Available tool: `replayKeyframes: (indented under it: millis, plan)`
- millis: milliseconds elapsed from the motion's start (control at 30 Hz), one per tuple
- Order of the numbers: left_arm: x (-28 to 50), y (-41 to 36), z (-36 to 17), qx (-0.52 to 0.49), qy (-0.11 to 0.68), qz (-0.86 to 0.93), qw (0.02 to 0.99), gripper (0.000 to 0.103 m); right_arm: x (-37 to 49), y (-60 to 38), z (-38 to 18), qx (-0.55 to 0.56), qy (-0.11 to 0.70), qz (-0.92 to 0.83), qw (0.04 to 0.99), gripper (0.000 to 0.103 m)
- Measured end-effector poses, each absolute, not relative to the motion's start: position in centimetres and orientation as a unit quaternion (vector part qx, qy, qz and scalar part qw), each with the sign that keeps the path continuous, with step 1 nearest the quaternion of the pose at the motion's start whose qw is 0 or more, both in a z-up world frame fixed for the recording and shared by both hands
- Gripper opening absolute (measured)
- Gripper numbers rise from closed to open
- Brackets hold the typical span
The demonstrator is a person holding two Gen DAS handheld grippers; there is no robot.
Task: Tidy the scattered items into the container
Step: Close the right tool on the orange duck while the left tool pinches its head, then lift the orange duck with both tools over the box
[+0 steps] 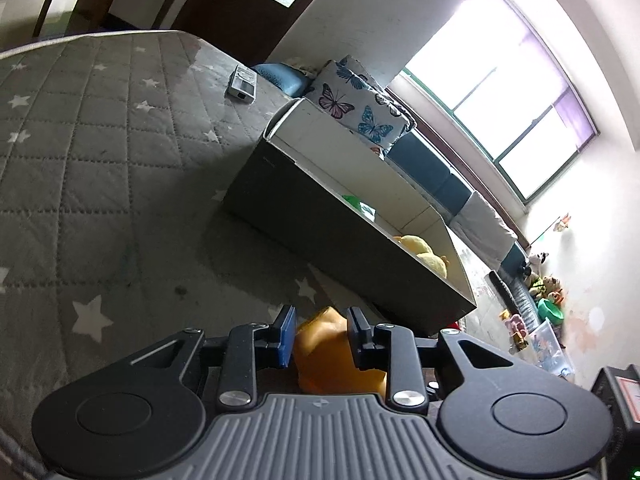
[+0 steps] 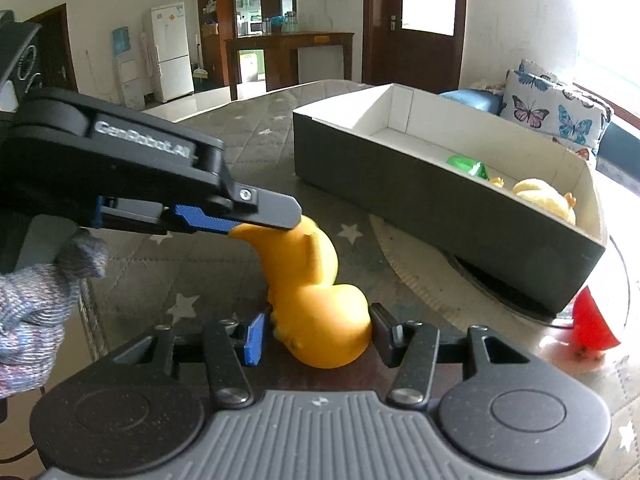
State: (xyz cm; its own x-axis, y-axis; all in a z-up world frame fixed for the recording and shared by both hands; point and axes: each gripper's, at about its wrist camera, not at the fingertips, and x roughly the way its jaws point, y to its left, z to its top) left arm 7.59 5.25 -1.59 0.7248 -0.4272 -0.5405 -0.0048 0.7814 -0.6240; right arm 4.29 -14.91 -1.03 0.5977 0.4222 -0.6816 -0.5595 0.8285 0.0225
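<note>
Only right view shows red toy [image 2: 592,322].

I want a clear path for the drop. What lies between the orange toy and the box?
In the right wrist view, only bare star-patterned quilt separates the orange toy from the box.

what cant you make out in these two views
- Orange toy: underside hidden behind the right gripper in the right wrist view; mostly covered by the left gripper in the left wrist view.
- Box: its floor is hidden by the near wall, so its contents show only partly.
- Red item: partly behind the box.
</note>
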Motion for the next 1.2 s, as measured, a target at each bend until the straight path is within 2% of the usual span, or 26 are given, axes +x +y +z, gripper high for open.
replayKeyframes:
  millis: [333, 900, 1000, 1200]
  plan:
    - [7.0, 5.7, -2.3, -0.381, 0.368, -0.114, 0.840, 0.034, 3.7, -15.2, -1.2, -0.097, 0.348, 0.282, 0.889, 0.053]
    - [8.9, 4.8, -2.8, -0.380, 0.379, -0.088, 0.839, 0.041, 3.7, -14.6, -0.6, -0.111, 0.327, 0.298, 0.890, 0.051]
    - [9.6, 4.6, -3.0, -0.378, 0.381, -0.090, 0.839, 0.045, 3.7, -14.2, -0.9, -0.119, 0.323, 0.296, 0.891, 0.050]
    - [10.5, 4.3, -3.1, -0.363, 0.392, -0.106, 0.839, 0.047, 4.4, -14.0, -1.2, -0.120, 0.326, 0.291, 0.891, 0.047]
